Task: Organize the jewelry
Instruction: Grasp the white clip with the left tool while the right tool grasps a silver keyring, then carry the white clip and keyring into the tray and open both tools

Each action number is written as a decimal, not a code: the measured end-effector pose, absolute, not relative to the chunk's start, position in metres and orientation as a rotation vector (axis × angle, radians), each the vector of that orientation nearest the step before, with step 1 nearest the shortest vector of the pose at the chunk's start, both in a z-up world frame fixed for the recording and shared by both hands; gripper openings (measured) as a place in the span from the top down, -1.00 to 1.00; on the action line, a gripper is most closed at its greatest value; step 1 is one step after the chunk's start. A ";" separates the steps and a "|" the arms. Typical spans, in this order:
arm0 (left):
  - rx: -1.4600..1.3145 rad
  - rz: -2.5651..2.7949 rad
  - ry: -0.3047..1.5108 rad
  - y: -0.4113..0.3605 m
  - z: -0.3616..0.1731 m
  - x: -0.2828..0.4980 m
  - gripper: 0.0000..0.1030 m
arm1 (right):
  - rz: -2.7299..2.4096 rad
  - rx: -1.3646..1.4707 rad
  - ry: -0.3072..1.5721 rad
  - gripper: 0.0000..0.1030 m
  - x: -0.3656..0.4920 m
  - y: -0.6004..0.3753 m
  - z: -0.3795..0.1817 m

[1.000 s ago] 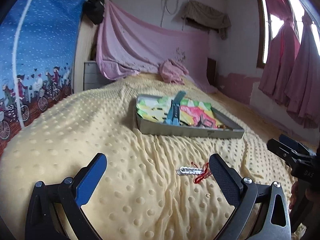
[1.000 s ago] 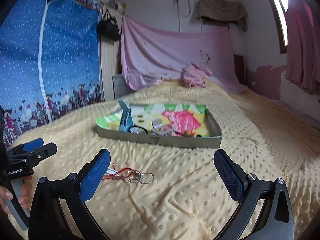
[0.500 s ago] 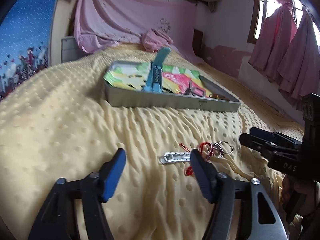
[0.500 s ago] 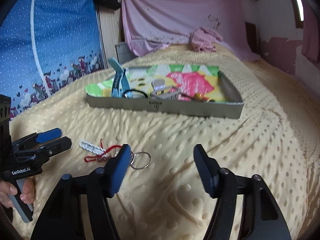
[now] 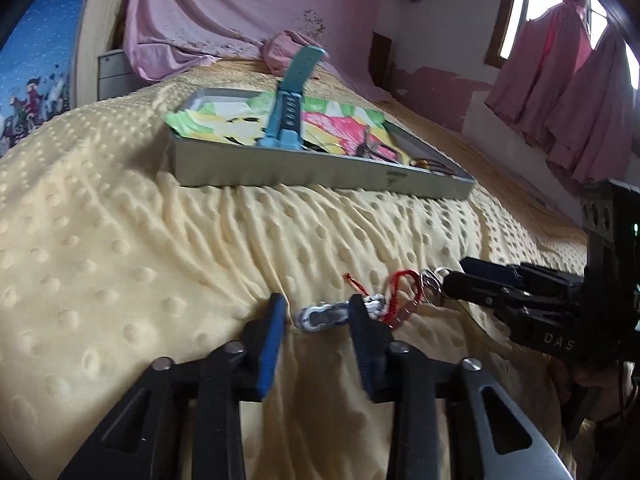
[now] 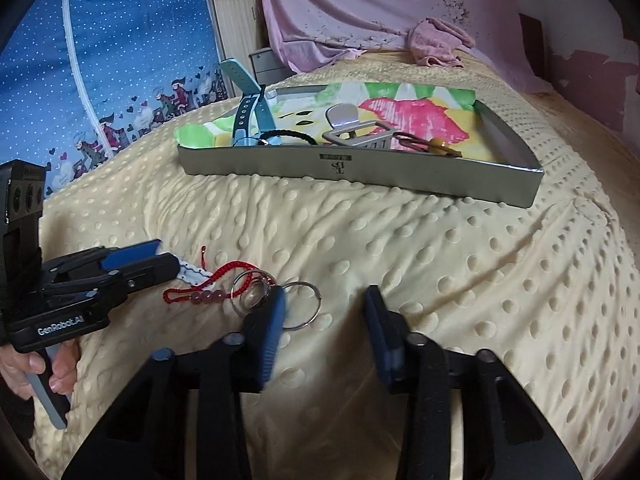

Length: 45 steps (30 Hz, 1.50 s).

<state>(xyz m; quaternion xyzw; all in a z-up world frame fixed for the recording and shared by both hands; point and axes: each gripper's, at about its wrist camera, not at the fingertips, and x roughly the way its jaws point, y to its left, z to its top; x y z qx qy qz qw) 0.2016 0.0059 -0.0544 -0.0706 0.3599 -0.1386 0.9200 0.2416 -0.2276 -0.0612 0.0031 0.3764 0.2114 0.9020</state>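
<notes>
A silver chain bracelet (image 5: 322, 316) (image 6: 190, 272) lies on the yellow blanket, tangled with a red cord bracelet (image 5: 400, 296) (image 6: 208, 294). My left gripper (image 5: 318, 314) (image 6: 160, 260) straddles the silver chain. Its jaws are closing, and the pads do not press on the chain. Small silver rings (image 6: 256, 292) and a large key ring (image 6: 319, 304) lie beside the red cord. My right gripper (image 6: 326, 308) (image 5: 452, 284) is low over them with its jaws closing. The key ring lies between its fingers, ungripped. The grey tray (image 6: 360, 168) (image 5: 300, 172) stands beyond.
The tray holds a teal watch strap (image 6: 248, 112), a black hair tie (image 6: 288, 134), a silver clip (image 6: 352, 128) and an amber bead piece (image 6: 436, 146) on colourful paper. A pink cloth (image 6: 436, 46) lies at the bed's far end. A hand (image 6: 40, 372) grips the left handle.
Both grippers have come down and forward onto the jewelry pile. Their jaws have narrowed from wide open to a small gap around the pieces.
</notes>
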 end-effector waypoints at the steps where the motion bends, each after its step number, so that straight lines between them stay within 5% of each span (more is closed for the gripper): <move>1: -0.133 -0.290 0.741 0.004 -0.055 0.201 0.49 | 0.442 0.009 0.783 0.36 0.242 -0.227 -0.062; 14: -0.121 -0.286 0.743 0.000 -0.056 0.179 0.76 | 0.487 -0.008 0.801 0.93 0.234 -0.223 -0.060; 30: -0.196 -0.265 0.573 -0.002 -0.028 0.141 0.77 | 0.439 0.031 0.593 0.95 0.202 -0.252 -0.021; 45: -0.204 -0.262 0.488 -0.031 0.019 0.230 0.76 | 0.327 0.130 0.450 0.95 0.265 -0.285 0.018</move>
